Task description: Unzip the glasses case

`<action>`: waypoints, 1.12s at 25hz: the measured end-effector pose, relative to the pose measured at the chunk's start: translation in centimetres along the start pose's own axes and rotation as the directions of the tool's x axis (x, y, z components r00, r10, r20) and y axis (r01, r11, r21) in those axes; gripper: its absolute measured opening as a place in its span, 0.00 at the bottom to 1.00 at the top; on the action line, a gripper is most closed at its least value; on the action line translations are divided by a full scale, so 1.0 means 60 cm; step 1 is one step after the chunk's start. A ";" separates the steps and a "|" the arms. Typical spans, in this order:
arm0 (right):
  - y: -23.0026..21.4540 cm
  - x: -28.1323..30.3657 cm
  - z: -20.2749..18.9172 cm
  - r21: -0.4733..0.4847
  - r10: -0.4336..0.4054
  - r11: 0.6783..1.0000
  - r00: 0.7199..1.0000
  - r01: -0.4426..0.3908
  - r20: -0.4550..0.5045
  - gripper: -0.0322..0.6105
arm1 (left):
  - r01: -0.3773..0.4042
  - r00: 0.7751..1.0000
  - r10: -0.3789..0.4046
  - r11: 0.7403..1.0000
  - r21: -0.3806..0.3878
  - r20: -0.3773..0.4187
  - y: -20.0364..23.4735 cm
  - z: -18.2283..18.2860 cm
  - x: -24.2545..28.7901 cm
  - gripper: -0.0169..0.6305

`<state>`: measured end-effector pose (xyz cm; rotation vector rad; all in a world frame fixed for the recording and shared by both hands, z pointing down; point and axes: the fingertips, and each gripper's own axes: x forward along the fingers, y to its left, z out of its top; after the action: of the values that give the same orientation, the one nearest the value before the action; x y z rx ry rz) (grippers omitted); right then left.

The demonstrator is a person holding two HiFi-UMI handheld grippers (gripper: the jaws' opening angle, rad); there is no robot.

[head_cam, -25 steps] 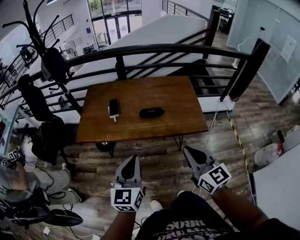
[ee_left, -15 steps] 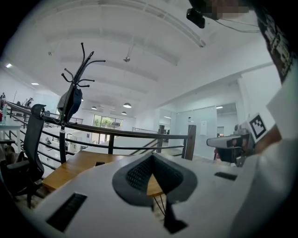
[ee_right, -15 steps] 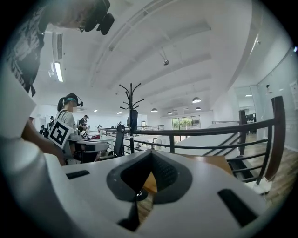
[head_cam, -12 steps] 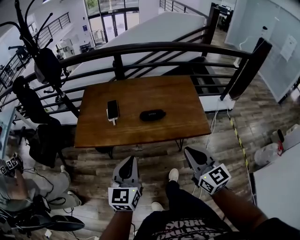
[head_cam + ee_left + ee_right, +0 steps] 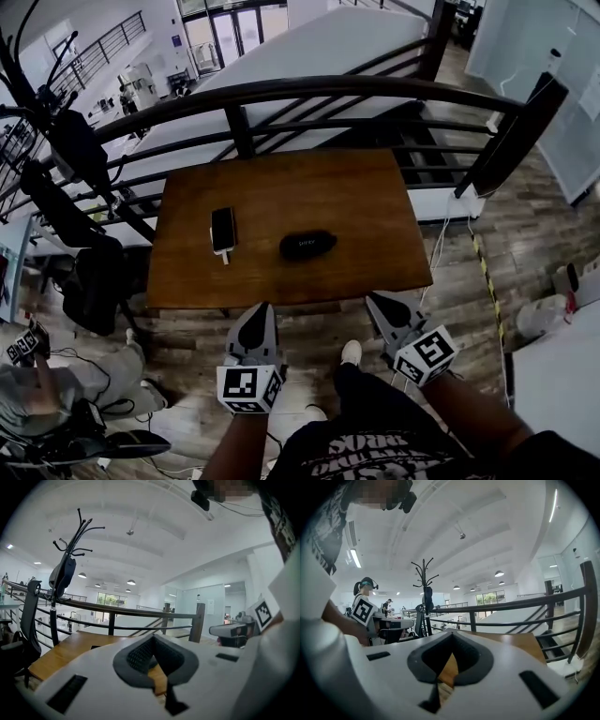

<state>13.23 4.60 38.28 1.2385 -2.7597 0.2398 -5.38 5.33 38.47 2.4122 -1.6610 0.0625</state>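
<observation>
Left claw [image 5: 262,309] and right claw [image 5: 379,301] are both shut and empty. Judged risk: if a claw comes in closed it would shove the case [image 5: 307,245] along the counter [image 5: 309,183] toward the phone [image 5: 223,229], and unless one claw pins the case, tugging the zip would drag it rather than open it; the pull is too small to make out. The claws are held side by side, pointing forward about level, over the floor just short of the counter's near edge, with the case mid-counter, well apart from them.

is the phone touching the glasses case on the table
Apart. The head view shows a strip of bare table between the phone and the glasses case.
</observation>
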 end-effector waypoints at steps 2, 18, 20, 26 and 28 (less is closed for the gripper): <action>-0.025 0.022 0.004 0.003 0.021 1.000 1.000 -0.021 -0.018 0.04 | -0.020 1.000 0.020 1.000 -0.008 0.001 0.005 0.008 0.034 0.03; -0.189 0.209 -0.014 -0.021 0.166 0.985 0.980 -0.169 -0.113 0.04 | -0.111 0.991 0.113 0.993 0.030 -0.077 0.061 -0.026 0.239 0.03; -0.199 0.230 -0.025 -0.026 0.166 0.985 0.977 -0.171 -0.136 0.04 | -0.102 0.988 0.105 0.994 0.031 -0.116 0.072 -0.052 0.248 0.03; -0.188 0.316 -0.072 -0.071 0.188 0.975 0.952 -0.211 -0.241 0.04 | -0.061 0.978 0.065 0.998 0.023 -0.200 0.149 -0.112 0.283 0.03; -0.186 0.348 -0.094 -0.083 0.199 0.969 0.936 -0.232 -0.291 0.05 | -0.041 0.973 0.050 0.998 0.046 -0.225 0.175 -0.129 0.309 0.03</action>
<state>7.96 -16.94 48.28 0.8023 -2.6146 0.2470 -7.74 -13.76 50.43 2.2958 -1.6242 0.3685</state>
